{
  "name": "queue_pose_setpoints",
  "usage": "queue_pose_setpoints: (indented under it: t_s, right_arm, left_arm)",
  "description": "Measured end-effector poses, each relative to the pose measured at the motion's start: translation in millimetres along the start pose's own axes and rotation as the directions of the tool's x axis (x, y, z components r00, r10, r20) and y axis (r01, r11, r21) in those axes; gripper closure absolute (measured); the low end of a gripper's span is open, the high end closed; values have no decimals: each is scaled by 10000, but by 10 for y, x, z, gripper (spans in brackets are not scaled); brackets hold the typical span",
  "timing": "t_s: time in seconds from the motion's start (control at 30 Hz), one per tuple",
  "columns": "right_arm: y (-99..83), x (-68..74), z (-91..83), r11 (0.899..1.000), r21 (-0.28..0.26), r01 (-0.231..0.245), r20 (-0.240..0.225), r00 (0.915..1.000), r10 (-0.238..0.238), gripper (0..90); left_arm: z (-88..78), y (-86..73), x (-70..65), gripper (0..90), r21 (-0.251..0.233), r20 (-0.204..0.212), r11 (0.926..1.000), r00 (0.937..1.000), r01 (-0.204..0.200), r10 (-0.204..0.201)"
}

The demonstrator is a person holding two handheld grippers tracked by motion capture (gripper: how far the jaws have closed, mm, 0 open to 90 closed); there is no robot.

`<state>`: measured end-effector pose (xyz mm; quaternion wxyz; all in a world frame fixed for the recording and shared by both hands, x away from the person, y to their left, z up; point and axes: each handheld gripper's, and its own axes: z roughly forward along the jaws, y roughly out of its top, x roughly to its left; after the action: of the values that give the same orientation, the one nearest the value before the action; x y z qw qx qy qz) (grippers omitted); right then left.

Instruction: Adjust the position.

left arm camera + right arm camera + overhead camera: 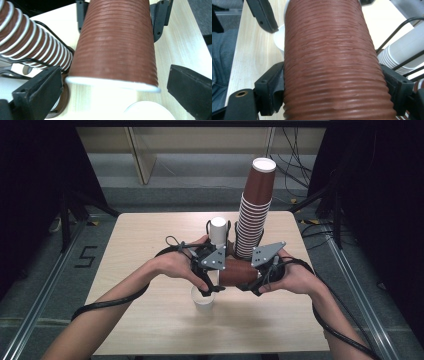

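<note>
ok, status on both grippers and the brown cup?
Left gripper open, fingers clear of the brown cup. Right gripper shut on it, cup sideways above the white cup. Cup stack close behind.

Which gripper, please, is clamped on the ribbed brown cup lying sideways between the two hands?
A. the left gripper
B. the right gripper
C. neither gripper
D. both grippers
B: the right gripper has both pads pressed on the brown cup, while the left gripper stands open, clear of the cup's rim.

The cup point(115, 42) is ribbed brown paper, matt (its rim white and smooth); the surface point(150, 245) is pale wood grain; the fingers point(270, 87) are matt black plastic.
</note>
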<state>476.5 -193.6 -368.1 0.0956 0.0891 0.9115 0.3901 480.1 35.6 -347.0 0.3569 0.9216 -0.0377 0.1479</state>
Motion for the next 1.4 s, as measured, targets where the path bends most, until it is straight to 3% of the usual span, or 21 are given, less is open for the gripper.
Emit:
queue_pose_setpoints:
  t_s: [0.03, 0.1, 0.37, 0.63, 0.7, 0.8, 1.07, 1.17, 1.23, 1.4]
  right_arm:
    - [-11, -23, 5, 9994, -182, 299, 38, 9995, -298, 198]
    - [-37, -29, -5, 9988, -393, 296, 239, 9993, -287, 198]
    - [-124, -39, -19, 9932, -1161, -92, 592, 9981, 161, 197]
    - [-213, -29, 4, 9820, -1841, -430, 845, 9947, 593, 196]
    - [-229, -41, 11, 9782, -2063, -250, 1079, 9930, 482, 196]
    - [-256, -18, 25, 9699, -2368, -566, 1036, 9911, 832, 196]
    - [-306, 6, 65, 9532, -2969, -570, 1250, 9873, 979, 195]
    - [-309, 11, 75, 9506, -3059, -520, 1276, 9873, 951, 195]
    - [-305, 9, 76, 9511, -3070, -336, 1340, 9879, 781, 196]
    - [-298, 32, 81, 9496, -3105, -434, 1181, 9895, 838, 196]
  left_arm:
    - [-11, -10, 5, 0, -94, -64, 9999, 10000, 47, -47]
    - [-31, -28, 11, 0, -290, -186, 9994, 9997, 169, -175]
    - [-102, -94, 33, 0, -1366, -593, 9887, 9957, 620, -707]
    - [-131, -160, 51, 0, -1508, -693, 9848, 9928, 862, -975]
    - [-130, -172, 54, 0, -1656, -700, 9812, 9913, 987, -1115]
    - [-137, -180, 58, 0, -1798, -712, 9778, 9900, 1077, -1221]
    - [-142, -198, 79, 0, -2034, -535, 9673, 9848, 1515, -1655]
    - [-130, -200, 88, 0, -2048, -406, 9655, 9841, 1610, -1727]
    - [-115, -195, 99, 0, -2167, -297, 9603, 9821, 1755, -1862]
    - [-69, -179, 140, 0, -2231, 77, 9571, 9822, 1849, -1879]
